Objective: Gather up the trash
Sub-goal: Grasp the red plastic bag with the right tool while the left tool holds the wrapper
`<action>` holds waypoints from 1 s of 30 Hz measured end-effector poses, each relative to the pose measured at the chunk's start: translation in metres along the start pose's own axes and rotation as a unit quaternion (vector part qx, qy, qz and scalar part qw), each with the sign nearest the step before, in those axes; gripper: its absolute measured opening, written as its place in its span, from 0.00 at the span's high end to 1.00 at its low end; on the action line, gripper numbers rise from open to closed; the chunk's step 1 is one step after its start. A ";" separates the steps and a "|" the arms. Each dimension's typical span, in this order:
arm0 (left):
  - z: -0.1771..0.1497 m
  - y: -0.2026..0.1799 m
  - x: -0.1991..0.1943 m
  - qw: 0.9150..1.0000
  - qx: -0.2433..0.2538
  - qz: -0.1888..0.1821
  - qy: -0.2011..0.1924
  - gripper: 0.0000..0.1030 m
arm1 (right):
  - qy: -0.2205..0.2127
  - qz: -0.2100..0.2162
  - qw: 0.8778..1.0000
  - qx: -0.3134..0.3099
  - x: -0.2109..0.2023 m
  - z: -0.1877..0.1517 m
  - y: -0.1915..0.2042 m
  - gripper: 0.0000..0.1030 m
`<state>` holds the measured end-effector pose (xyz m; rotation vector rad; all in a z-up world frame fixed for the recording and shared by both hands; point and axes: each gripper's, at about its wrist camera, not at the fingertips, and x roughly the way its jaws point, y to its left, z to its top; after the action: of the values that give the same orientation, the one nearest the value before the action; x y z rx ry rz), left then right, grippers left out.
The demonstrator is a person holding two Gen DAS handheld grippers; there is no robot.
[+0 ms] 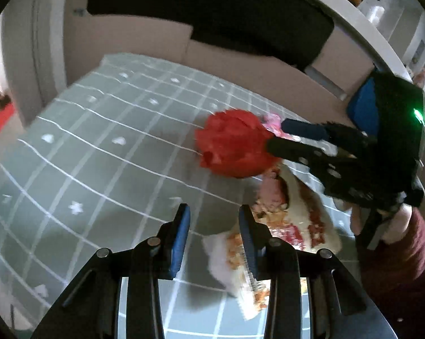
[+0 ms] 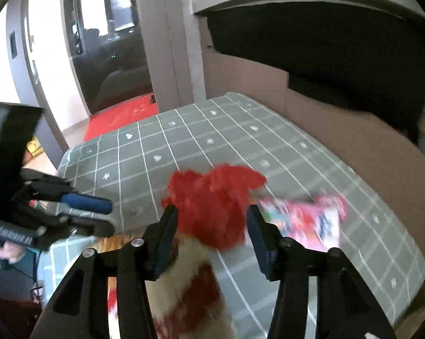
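The right gripper has its jaws spread wide around a crumpled red paper ball, which sits between the pads; whether they touch it is blurred. A pink wrapper lies just right of those jaws on the green checked surface. The left gripper has its jaws parted and empty, with a white-and-red snack bag beside and under its right finger.

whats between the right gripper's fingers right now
The red crumpled paper sits between the open fingers of the right gripper, shown in the right wrist view; whether the pads touch it is unclear. Below lies a white wrapper.
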<state>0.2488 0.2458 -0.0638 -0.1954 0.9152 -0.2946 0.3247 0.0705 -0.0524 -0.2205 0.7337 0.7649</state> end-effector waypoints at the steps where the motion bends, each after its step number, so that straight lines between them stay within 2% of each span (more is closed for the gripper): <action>1: 0.000 0.002 -0.002 1.000 0.003 0.004 -0.003 0.64 | 0.003 -0.003 1.000 -0.002 0.007 0.004 0.001 0.50; 5: -0.004 0.007 -0.009 1.000 0.000 0.000 -0.011 0.64 | 0.042 -0.017 0.999 0.015 0.045 0.013 -0.003 0.46; 8: -0.007 0.013 -0.013 1.000 -0.002 -0.003 -0.016 0.64 | 0.059 -0.005 0.998 0.038 0.059 0.011 -0.010 0.40; 10: -0.008 0.015 -0.013 1.000 -0.004 -0.007 -0.014 0.64 | 0.081 0.018 0.995 0.055 0.068 0.006 -0.013 0.38; 13: -0.010 0.012 -0.010 1.000 -0.005 -0.010 -0.013 0.64 | 0.064 0.003 0.996 0.055 0.062 0.005 -0.014 0.42; 18: -0.006 0.011 0.001 0.999 -0.007 -0.040 0.000 0.64 | 0.011 -0.023 0.999 0.044 0.028 0.014 -0.015 0.47; 22: 0.000 0.012 0.017 0.994 -0.026 -0.101 0.026 0.61 | -0.028 -0.048 0.997 0.046 -0.022 0.019 -0.024 0.47; 24: 0.004 0.015 0.027 0.991 -0.046 -0.120 0.035 0.60 | -0.041 -0.055 0.996 0.055 -0.045 0.014 -0.029 0.47; 30: 0.010 0.016 0.047 0.969 -0.122 -0.198 0.081 0.60 | -0.046 -0.077 0.991 0.102 -0.094 -0.036 -0.048 0.47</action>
<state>0.2867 0.2456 -0.0978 -0.5926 1.0720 -0.5739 0.2936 -0.0312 -0.0192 -0.0546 0.6935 0.5454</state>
